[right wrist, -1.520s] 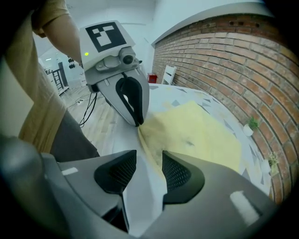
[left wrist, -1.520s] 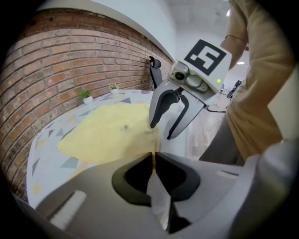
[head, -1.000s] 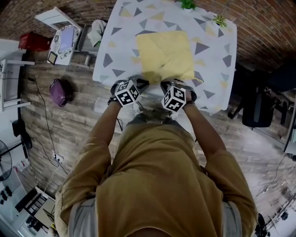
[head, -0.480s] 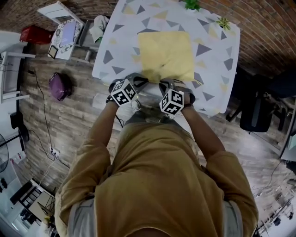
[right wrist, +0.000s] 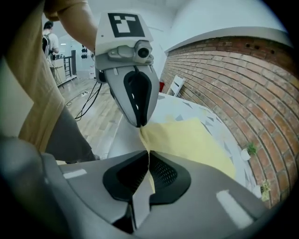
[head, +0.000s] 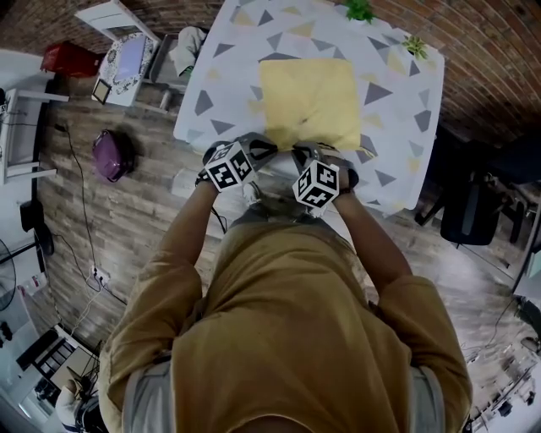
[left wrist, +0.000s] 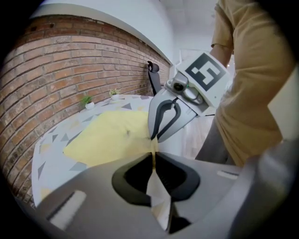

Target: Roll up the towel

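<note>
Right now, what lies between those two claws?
The yellow towel, its near edge pinched by the left claw and right claw, seen in both gripper views.

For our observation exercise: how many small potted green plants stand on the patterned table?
2. One small potted green plant stands at the far edge of the patterned table; the other plant near its far right corner. None seems hidden.

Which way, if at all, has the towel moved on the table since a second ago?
No: the towel sits at the same spot against the table and its triangle pattern.
</note>
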Available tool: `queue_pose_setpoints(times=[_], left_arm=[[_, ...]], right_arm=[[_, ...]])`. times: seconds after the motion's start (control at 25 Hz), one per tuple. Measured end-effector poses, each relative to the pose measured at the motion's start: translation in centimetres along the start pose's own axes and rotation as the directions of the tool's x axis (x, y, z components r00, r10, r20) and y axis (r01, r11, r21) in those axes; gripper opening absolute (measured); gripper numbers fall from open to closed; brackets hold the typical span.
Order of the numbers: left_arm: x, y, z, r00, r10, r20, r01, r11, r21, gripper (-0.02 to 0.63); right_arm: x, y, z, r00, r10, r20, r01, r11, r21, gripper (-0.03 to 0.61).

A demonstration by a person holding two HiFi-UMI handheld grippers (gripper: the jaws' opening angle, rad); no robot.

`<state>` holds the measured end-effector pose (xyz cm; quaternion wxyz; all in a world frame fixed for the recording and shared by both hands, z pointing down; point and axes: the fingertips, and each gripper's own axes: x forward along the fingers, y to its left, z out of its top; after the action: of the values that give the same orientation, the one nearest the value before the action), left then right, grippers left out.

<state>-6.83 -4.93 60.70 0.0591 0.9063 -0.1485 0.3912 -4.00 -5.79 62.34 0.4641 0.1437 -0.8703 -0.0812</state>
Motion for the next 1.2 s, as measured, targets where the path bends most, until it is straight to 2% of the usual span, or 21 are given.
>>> queue_pose_setpoints(times=[0.12, 0.24, 0.52, 0.68, 0.8, 0.92, 1.2], left_arm=[[0.2, -0.1, -0.3, 0.999, -0.036, -0.001, 0.036, 0.999, -0.018, 0.083], [0.4, 0.2, -0.4, 0.997, -0.077, -0.012, 0.076, 0.996, -0.051, 0.083], [0.8, 1.2, -0.2, 0.976, -0.199, -0.086, 0.195, 0.979, -0.053, 0.083], [1.4, 3.9, -0.2, 0.978, -0.21, -0.022, 0.203, 0.964, -0.174, 0.083], [1.4, 4.9, -0.6, 0.974, -0.227, -0.026, 0.216, 0.951, -0.223, 0.083], [1.8, 5.3, -1.0, 0.964, -0.263, -0.046, 0.244, 0.937, -0.251, 0.083], [3.0, 6.7, -1.1, 0.967, -0.249, -0.063, 0.22, 0.931, -0.293, 0.084]], right_arm=[[-0.1, 0.1, 0.1, 0.998, 0.06, 0.002, -0.06, 0.996, 0.071, 0.012], [0.1, 0.5, -0.2, 0.987, 0.155, -0.028, -0.15, 0.98, 0.132, 0.012], [0.3, 0.2, -0.8, 0.934, 0.346, -0.091, -0.328, 0.929, 0.169, 0.014], [0.3, -2.2, -0.3, 0.927, 0.373, -0.039, -0.348, 0.894, 0.281, 0.014], [0.4, -2.9, -0.3, 0.909, 0.418, 0.006, -0.388, 0.839, 0.38, 0.015], [0.7, -3.2, -1.3, 0.888, 0.46, 0.009, -0.413, 0.788, 0.456, 0.015], [1.3, -4.8, -2.6, 0.913, 0.408, -0.009, -0.342, 0.776, 0.53, 0.015]])
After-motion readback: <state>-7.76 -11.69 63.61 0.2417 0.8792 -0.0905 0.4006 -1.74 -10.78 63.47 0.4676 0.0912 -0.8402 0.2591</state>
